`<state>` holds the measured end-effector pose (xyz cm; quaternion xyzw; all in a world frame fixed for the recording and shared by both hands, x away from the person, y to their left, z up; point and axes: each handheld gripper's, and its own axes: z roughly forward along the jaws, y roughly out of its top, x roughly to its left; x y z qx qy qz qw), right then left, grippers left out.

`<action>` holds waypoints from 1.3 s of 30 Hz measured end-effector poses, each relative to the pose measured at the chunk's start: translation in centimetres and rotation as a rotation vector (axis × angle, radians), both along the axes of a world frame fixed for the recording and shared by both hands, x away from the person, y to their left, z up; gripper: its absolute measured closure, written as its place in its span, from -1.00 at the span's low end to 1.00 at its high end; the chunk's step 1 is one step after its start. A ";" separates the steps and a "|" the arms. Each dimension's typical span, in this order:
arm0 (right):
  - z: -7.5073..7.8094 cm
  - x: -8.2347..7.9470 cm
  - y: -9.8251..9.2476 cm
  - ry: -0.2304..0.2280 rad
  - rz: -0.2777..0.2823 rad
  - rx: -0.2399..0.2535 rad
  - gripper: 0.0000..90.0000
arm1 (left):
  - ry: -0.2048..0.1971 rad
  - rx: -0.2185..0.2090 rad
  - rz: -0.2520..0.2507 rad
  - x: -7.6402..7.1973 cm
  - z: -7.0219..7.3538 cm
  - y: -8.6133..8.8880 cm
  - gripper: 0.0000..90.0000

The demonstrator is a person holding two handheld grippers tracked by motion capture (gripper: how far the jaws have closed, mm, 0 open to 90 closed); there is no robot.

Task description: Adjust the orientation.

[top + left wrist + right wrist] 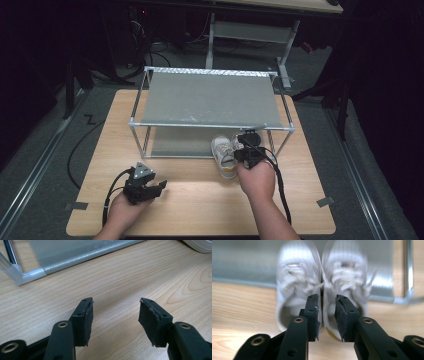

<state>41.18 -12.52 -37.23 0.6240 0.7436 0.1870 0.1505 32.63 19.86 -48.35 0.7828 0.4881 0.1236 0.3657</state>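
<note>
A person's left gripper rests low over the near left part of the wooden table, its jaws standing apart with nothing but bare wood between them; open tabletop lies all around it, and the near edge runs just behind the hand. To its right, the right gripper reaches toward a pair of small white shoes sitting side by side on the table at the front edge of a metal-framed rack. In the right gripper view the jaws are set narrowly apart around the touching inner sides of the two shoes; whether the pads press on them cannot be told from the blurred frame. The toes point into the rack's lower tier, under the grey upper shelf, which is bare. Beyond the table's far edge lies dark floor.
</note>
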 end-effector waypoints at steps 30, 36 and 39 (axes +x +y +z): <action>-8.4 -6.1 -7.9 -0.345 0.274 0.138 0.29 | -0.110 -0.081 -0.038 2.5 0.6 -19.1 -0.09; -7.5 -5.9 -7.3 -0.431 0.260 0.142 0.98 | -0.247 -0.098 0.029 2.7 2.2 -19.4 0.70; -7.8 -5.5 -5.5 -0.426 0.293 0.123 1.00 | -0.238 -0.063 0.005 3.2 2.7 -19.6 1.00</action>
